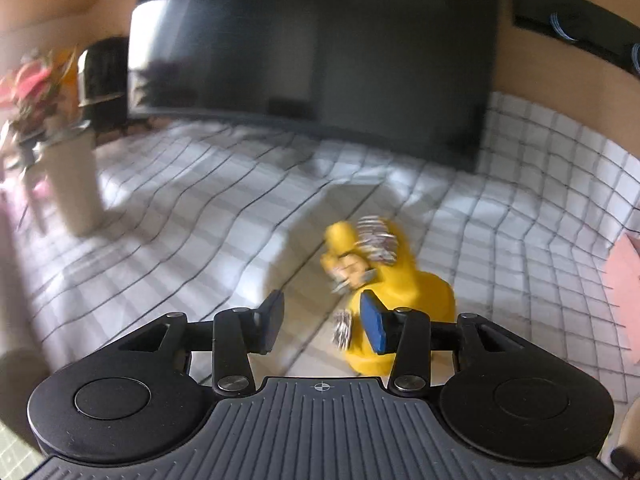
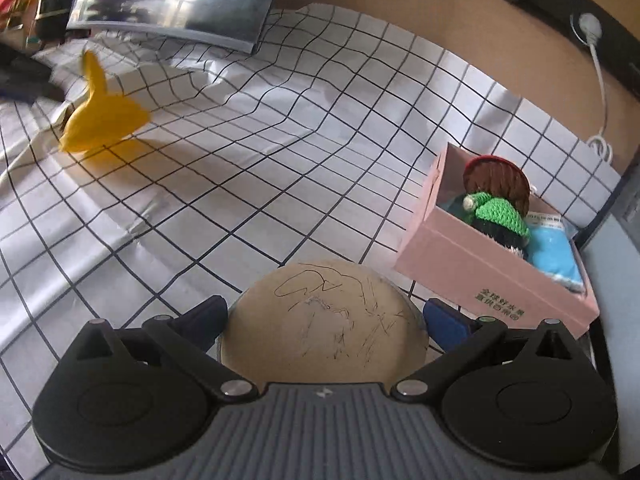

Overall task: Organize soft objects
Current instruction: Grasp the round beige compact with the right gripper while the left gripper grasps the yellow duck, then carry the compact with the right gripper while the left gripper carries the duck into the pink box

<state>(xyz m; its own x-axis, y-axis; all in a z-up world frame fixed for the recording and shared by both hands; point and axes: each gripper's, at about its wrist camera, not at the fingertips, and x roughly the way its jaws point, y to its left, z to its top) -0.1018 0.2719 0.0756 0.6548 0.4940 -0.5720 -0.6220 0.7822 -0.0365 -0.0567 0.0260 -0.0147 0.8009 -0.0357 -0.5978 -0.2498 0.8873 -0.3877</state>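
A yellow plush toy (image 1: 400,280) with striped trim lies on the checked cloth (image 1: 180,200), just ahead and right of my left gripper (image 1: 320,320), which is open and empty; its right pad overlaps the toy's edge. The left wrist view is blurred. The toy also shows in the right wrist view (image 2: 100,116) at far left. My right gripper (image 2: 324,320) is shut on a tan soft ball (image 2: 324,324) with scribble marks, held above the cloth. A pink box (image 2: 480,272) at right holds a knitted doll in green (image 2: 496,204) and a blue pack (image 2: 554,252).
A large dark screen (image 1: 312,48) stands at the back of the table. A vase with pink and orange flowers (image 1: 68,168) stands at the left. A white cable and wall socket (image 2: 596,60) are behind the box. A grey object edge (image 2: 616,280) lies right of the box.
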